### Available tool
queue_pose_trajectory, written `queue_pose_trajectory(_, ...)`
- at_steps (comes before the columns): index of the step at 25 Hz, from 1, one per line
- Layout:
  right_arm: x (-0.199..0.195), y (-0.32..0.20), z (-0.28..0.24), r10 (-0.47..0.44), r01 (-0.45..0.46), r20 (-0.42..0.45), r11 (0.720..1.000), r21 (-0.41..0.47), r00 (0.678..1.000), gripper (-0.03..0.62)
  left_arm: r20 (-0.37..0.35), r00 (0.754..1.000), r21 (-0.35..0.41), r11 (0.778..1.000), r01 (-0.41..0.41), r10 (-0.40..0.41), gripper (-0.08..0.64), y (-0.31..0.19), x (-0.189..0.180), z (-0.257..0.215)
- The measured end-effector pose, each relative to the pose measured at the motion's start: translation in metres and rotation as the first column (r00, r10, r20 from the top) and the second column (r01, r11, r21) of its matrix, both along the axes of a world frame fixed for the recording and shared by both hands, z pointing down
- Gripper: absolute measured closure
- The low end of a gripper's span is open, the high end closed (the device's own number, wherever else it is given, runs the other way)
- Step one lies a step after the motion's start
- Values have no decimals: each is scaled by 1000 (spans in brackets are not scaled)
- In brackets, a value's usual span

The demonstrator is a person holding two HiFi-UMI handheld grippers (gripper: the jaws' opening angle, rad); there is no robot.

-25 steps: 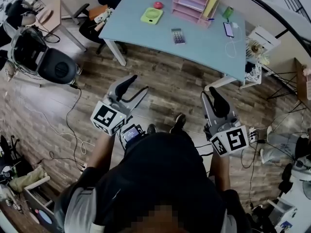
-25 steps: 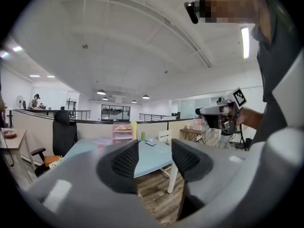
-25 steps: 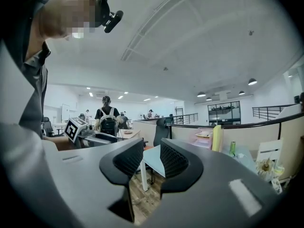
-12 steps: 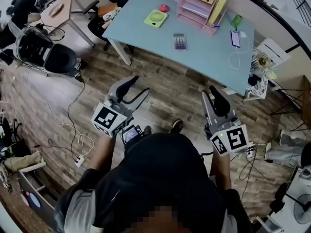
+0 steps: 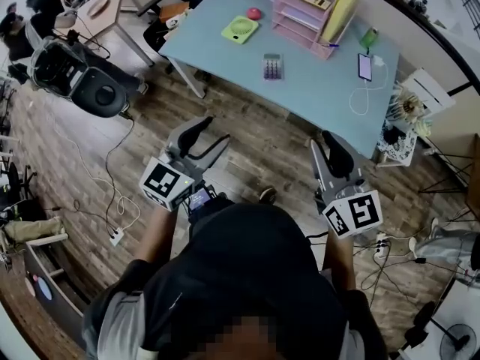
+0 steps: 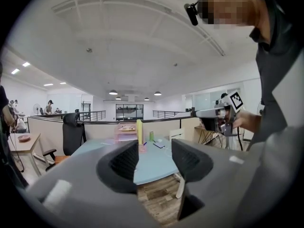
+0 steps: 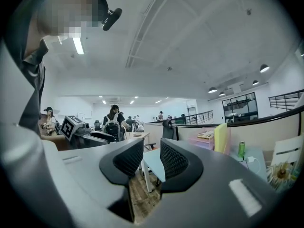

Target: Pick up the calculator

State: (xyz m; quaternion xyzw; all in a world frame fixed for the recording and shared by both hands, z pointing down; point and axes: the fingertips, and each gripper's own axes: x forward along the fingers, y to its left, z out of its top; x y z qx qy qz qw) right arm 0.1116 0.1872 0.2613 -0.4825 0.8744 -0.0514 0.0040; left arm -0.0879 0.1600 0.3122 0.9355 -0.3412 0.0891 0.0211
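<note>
- Hovering over the wood floor (image 5: 262,137), the left gripper (image 5: 211,132) and the right gripper (image 5: 324,142) both stop short of the blue table (image 5: 330,88) and touch nothing.
- In the left gripper view the left gripper (image 6: 154,158) has its jaws well apart and empty; only the table and floor show through the gap.
- In the right gripper view the right gripper (image 7: 152,158) is also released and empty, its jaws apart by a narrower gap.
- Ahead of both grippers, roughly between their lines and well apart from them, the calculator (image 5: 272,66) lies flat on the table near its front edge.
- Beyond the calculator sit a green fan (image 5: 240,28), a small red object (image 5: 255,13) and a stack of pink trays (image 5: 300,13) with a yellow folder (image 5: 339,10) leaning beside it.
- Farther ahead of the right gripper lie a phone (image 5: 365,66) on a white cable (image 5: 360,100) and a green can (image 5: 369,36).
- Off to the left gripper's left stands a black office chair (image 5: 101,94).
</note>
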Motion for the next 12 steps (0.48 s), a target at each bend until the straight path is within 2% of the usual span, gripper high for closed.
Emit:
queue_pose_trajectory(5,33,0,3,26,-26,19,1000,-1,999,483,20,1000,-1,1000,-12,12,292,-2,29,-6)
queue_pose_trajectory(8,46,-1,6,44,-44,29,999,-5,999,483,31,999,20,999,-39,38,292,-10,42,-3)
queue_pose_trajectory(12,62,-6,10,86,-85,29,996,-16,996,483,34,996,2,997,-82,82,291,-22,64,-4)
